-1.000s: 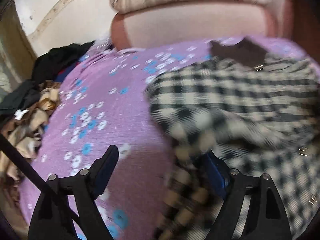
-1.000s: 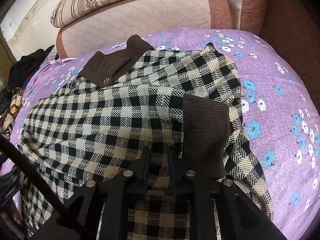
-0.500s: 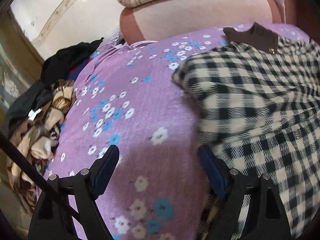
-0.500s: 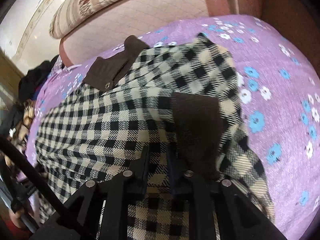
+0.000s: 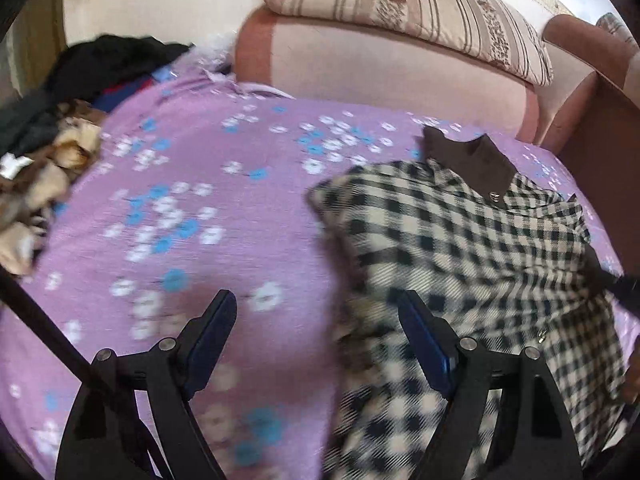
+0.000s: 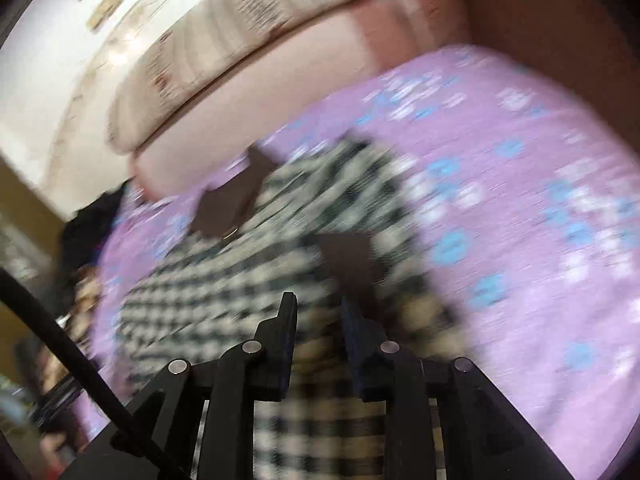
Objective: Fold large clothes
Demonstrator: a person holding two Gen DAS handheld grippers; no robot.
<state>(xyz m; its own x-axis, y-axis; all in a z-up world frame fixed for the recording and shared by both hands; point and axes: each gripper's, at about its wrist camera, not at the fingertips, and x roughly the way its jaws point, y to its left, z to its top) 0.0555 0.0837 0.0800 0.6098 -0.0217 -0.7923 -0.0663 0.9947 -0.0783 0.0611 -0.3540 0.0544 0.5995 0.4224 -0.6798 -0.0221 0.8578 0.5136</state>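
While both wrist views are smeared by motion blur, the following can be recorded.

Bed surface: purple floral sheet [image 5: 192, 168] spans the frame, reaching a pink upholstered backrest [image 5: 384, 60] at 12 o'clock.
Cushion: striped beige cushion [image 5: 404, 8] lies along the backrest top.
Task garment: black-and-cream checked coat [image 5: 460, 240] lies on the sheet from 3 to 5 o'clock in the left wrist view; in the right wrist view it fills the centre down to 6 o'clock.
Collar: brown collar [image 5: 468, 160] at the coat's far end, at 2 o'clock.
Clothes pile: dark and tan garments [image 5: 52, 120] heaped at 9 to 10 o'clock, well apart from the coat.
Left gripper [image 5: 316, 312]: fingers wide apart, nothing between them; the right-hand finger is over the coat's edge, contact not discernible.
Right gripper [image 6: 318, 312]: fingers drawn near together over the coat; whether cloth is pinched between them cannot be told.
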